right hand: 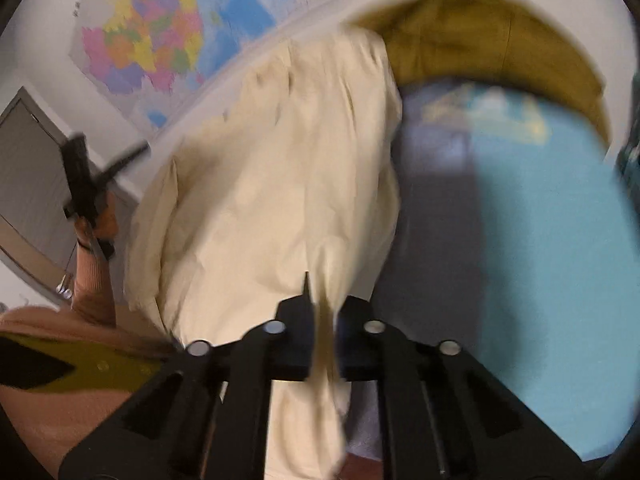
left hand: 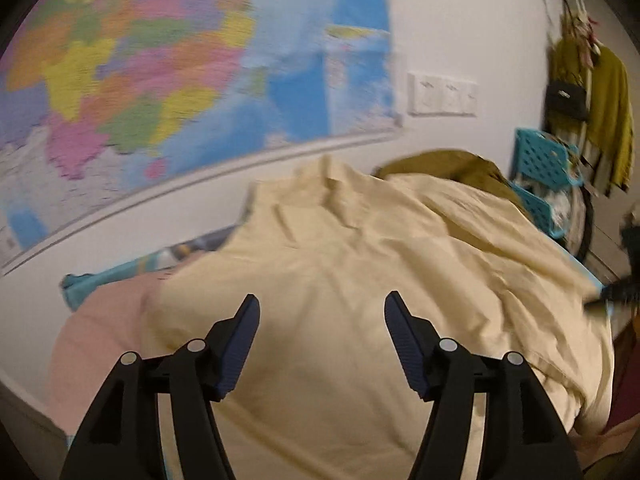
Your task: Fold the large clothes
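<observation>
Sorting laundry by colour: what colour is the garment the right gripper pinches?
Cream garment, clearest in the right wrist view.

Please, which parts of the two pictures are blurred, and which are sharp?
Left wrist view: the wall map is smeared by motion, the cream cloth is soft, and the open left tool is sharp. Right wrist view: blur is stronger; the blue sheet and olive garment are hazy, and only the right tool, shut on the cloth, is sharp.

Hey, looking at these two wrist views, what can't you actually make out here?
- Wall map, left wrist view: motion blur makes its labels unreadable.
- Cream garment, both views: its near end runs under the grippers and off the frame.
- Olive garment, right wrist view: blurred, partly behind the cream cloth.
- Turquoise crates, left wrist view: contents too small.
</observation>
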